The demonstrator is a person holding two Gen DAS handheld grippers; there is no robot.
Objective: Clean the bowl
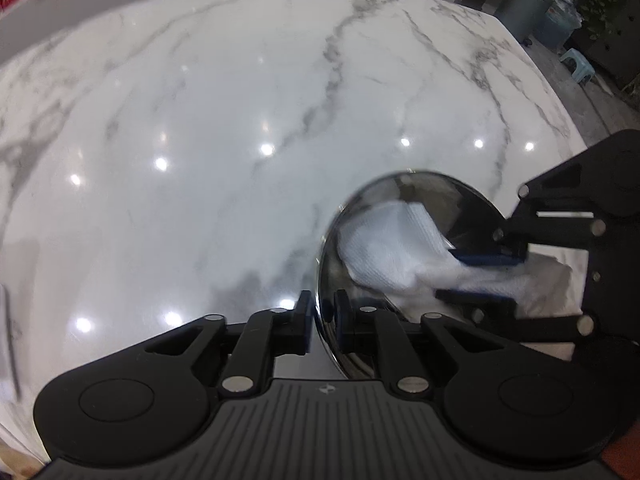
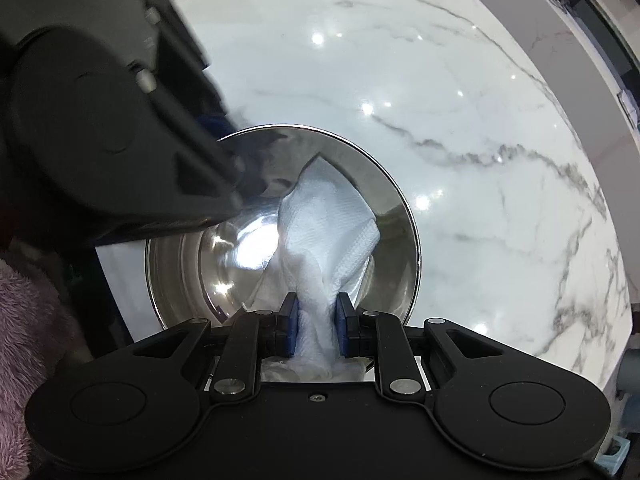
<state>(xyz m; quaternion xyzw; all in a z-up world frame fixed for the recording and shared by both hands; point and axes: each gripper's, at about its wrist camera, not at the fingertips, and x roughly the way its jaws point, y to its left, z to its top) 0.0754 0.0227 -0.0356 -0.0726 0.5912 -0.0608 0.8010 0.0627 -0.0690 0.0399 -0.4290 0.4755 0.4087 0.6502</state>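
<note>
1. My left gripper (image 1: 322,320) is pinched on the near rim of the stainless steel bowl (image 1: 472,200), one finger outside the wall and one inside. The bowl sits on the marble countertop (image 1: 200,120), toward its near edge, and looks tipped up on its side in the left wrist view.

2. My right gripper (image 2: 314,328) is clamped on the bunched tail of a white paper towel (image 2: 332,220). The free end fans out inside the bowl, lying against the wall on the side away from my left gripper.

3. I judge this to be mid-wipe. To do it well I should press the loose end flat against the steel and sweep round the wall, then down over the shiny bottom, which the towel does not cover now.

4. I should hold the rim firmly with my left; a thin polished rim may slip or twist under the wiping push.

5. I should also keep my right fingers off the steel, so that only the towel rubs.

6. The bowl is round, so it has no long axis. Its mouth opens toward my right gripper, up and sideways away from the countertop; the exact tilt I cannot tell.

7. The towel's long axis runs from my right fingers into the bowl.
</note>
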